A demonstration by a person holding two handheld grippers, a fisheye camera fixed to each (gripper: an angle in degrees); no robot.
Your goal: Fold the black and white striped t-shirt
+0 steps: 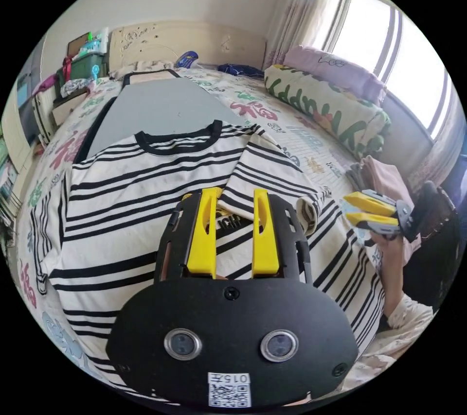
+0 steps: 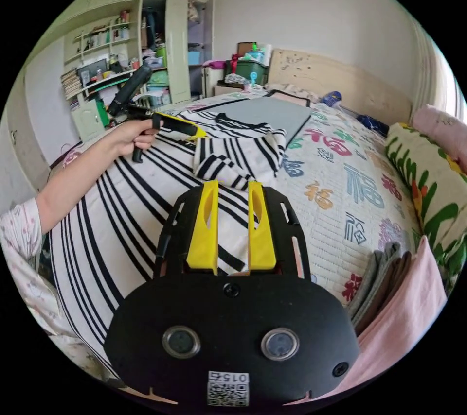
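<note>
So the striped t-shirt (image 1: pixel 146 201) is lying flat on the bed (image 1: pixel 301 143), collar end resting on a grey board (image 1: pixel 160 109) up toward the headboard, and it looks like the sleeve-folding step is what's going on. One sleeve (image 1: pixel 262 177) is already flipped inward across the chest, sitting as a folded flap just past the left tool (image 1: pixel 234 196). That tool has its yellow jaws spread, with a clear gap between them and nothing pinched; it just hovers over the middle of the shirt. The right tool (image 2: pixel 232 191) is the same deal in its own view, jaws apart and empty, hanging above the lower part of the shirt near the edge where the quilt shows. In the left gripper view the right tool sits off to the side, held in a hand (image 1: pixel 389 245), away from the fabric. Judging from this, the other sleeve (image 1: pixel 48 220) hasn't been folded in yet, since it lies draped out over the far side of the bed. Next move probably calls for dropping a tool to that sleeve's edge, pinching it, and carrying it across to match. A stack of folded clothes (image 2: pixel 389 279) sits beside the shirt.
</note>
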